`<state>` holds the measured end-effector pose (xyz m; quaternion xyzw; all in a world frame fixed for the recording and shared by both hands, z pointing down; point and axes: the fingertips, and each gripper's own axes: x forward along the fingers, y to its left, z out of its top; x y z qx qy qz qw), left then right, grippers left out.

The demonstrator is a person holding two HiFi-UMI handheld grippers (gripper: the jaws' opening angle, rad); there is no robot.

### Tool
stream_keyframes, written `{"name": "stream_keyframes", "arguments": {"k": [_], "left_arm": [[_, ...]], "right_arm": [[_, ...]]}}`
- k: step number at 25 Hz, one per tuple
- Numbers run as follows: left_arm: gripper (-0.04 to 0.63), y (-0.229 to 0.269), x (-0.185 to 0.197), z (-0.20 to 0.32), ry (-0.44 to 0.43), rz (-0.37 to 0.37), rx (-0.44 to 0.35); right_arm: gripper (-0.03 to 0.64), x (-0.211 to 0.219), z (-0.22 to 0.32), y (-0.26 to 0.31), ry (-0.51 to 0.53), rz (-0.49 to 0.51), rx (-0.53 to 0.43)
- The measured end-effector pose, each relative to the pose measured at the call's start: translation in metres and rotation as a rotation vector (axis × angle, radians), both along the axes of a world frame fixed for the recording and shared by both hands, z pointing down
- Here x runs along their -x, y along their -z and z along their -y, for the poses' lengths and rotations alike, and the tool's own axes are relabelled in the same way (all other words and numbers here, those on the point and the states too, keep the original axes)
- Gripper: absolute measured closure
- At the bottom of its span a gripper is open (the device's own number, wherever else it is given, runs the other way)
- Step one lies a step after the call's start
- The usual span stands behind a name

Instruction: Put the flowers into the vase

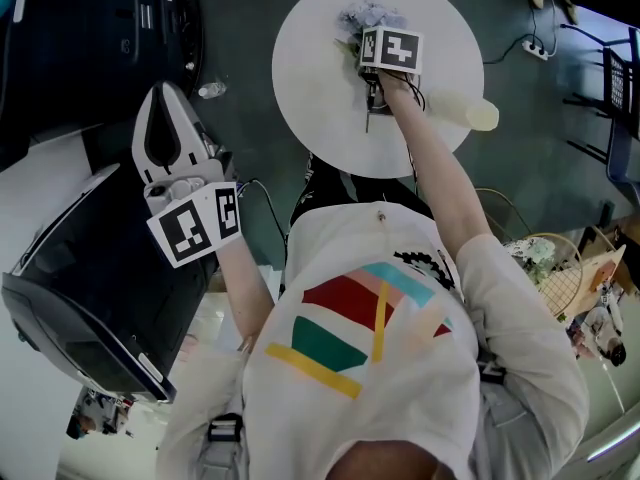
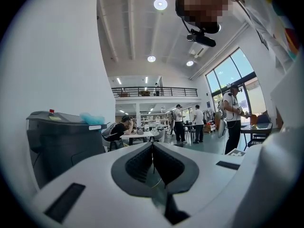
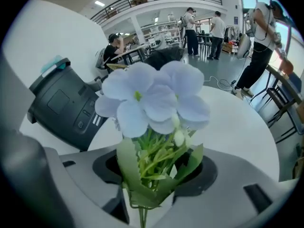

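A bunch of pale blue flowers point(image 1: 368, 14) with green leaves lies on the round white table point(image 1: 310, 98) at its far side. My right gripper point(image 1: 364, 38) points steeply down at it. In the right gripper view the flowers point(image 3: 152, 99) fill the middle, and the stems and leaves stand between the jaws of the right gripper point(image 3: 154, 167). Table shows through the gap, and the pads do not press the thin stems. A cream vase point(image 1: 468, 111) seems to lie on its side at the table's right edge, partly behind my forearm. My left gripper point(image 1: 168, 90) point(image 2: 152, 146) hangs level off to the left, shut and empty.
A large dark grey machine point(image 1: 90, 288) point(image 3: 66, 103) stands left of the table, under my left gripper. A power strip with cables point(image 1: 535, 48) lies on the floor at top right, next to a dark chair point(image 1: 620, 88). A basket point(image 1: 560, 268) sits at the right. People stand in the hall behind.
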<state>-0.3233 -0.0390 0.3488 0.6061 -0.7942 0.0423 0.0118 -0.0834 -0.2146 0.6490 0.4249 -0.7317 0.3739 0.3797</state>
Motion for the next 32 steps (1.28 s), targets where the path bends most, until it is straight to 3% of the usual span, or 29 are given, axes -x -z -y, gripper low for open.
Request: {"name": "stream_keyframes", "arguments": {"k": [6, 15, 22, 27, 32], "left_arm": [[0.588, 0.023, -0.007, 0.004, -0.014, 0.04, -0.038], [0.588, 0.073, -0.061, 0.037, -0.146, 0.094, -0.132], [0.588, 0.104, -0.115, 0.06, -0.282, 0.142, -0.193], [0.588, 0.123, -0.131, 0.071, -0.33, 0.161, -0.23], [0.588, 0.129, -0.138, 0.073, -0.333, 0.186, -0.238]], "right_arm": [[0.339, 0.007, 0.019, 0.071, -0.062, 0.241, -0.133], [0.339, -0.01, 0.026, 0.251, 0.064, 0.44, -0.549], [0.339, -0.053, 0.009, 0.392, 0.075, 0.762, -0.804], [0.339, -0.068, -0.017, 0.448, 0.15, 0.912, -0.887], [0.339, -0.091, -0.031, 0.464, 0.168, 0.955, -0.937]]}}
